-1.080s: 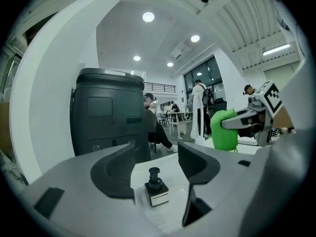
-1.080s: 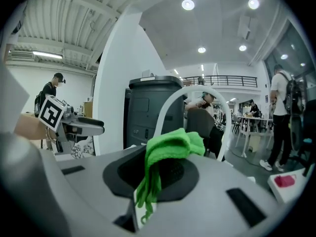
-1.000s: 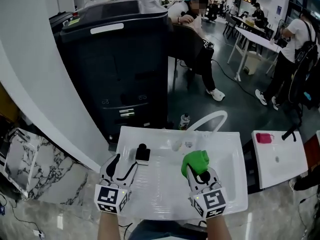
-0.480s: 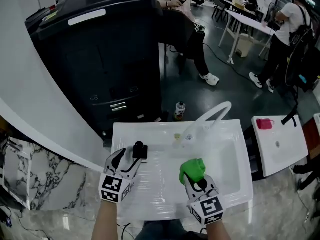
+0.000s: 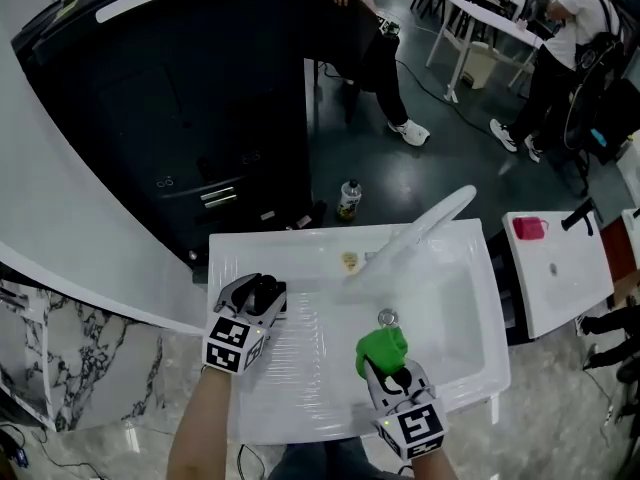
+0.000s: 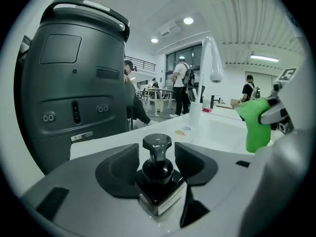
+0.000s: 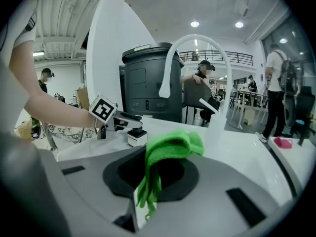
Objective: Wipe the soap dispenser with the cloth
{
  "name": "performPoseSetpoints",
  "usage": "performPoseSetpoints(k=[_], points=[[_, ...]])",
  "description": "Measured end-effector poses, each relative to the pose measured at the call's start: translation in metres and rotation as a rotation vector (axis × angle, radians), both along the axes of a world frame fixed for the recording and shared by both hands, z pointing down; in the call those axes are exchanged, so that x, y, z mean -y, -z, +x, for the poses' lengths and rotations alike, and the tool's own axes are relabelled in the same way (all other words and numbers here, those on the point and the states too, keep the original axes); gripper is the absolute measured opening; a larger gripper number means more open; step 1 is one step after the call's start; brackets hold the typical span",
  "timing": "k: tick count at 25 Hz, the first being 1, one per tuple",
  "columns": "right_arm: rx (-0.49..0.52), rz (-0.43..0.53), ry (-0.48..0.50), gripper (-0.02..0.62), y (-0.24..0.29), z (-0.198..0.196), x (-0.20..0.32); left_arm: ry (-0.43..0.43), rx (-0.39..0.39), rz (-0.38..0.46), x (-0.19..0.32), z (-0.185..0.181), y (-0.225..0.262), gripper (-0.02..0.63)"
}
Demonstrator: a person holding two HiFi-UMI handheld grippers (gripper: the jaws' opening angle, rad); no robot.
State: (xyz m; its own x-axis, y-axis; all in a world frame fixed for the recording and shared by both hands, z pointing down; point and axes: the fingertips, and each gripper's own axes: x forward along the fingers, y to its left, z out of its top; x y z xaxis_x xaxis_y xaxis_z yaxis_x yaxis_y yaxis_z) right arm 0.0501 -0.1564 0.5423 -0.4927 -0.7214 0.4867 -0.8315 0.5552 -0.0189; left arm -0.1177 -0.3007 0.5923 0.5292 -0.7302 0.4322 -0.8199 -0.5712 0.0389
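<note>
Jaws of the left gripper, closing but not yet touching, could tip the soap dispenser between them; the right gripper clamps the cloth.

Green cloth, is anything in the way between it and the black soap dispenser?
No, nothing visible. Only bare white sink lies between the cloth and the soap dispenser.
</note>
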Motion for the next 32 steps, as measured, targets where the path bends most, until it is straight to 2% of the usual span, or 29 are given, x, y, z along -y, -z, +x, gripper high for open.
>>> performPoseSetpoints(k=[2, 3, 7, 14, 23, 32], points=[[-0.002, -0.005, -0.006, 0.046, -0.002, 0.001, 0.0, -0.009, 0.003, -0.005, 0.005, 0.002, -0.002, 0.213], [-0.004, -0.007, -0.007, 0.046, -0.003, 0.001, 0.001, -0.011, 0.0, -0.006, 0.006, 0.003, -0.003, 0.177], [-0.006, -0.006, -0.005, 0.046, -0.002, -0.003, 0.005, -0.049, -0.039, -0.025, 0.007, 0.007, -0.004, 0.109], [-0.018, 0.021, 0.01, 0.046, 0.011, -0.011, 0.012, -0.073, -0.068, -0.046, -0.003, 0.006, 0.006, 0.104], [0.001, 0.123, 0.072, 0.046, 0.057, -0.034, 0.018, -0.101, -0.064, -0.075, -0.021, 0.004, 0.078, 0.104], [0.028, 0.259, 0.139, 0.046, 0.107, -0.045, 0.02, -0.016, -0.106, -0.029, -0.031, 0.002, 0.16, 0.104]])
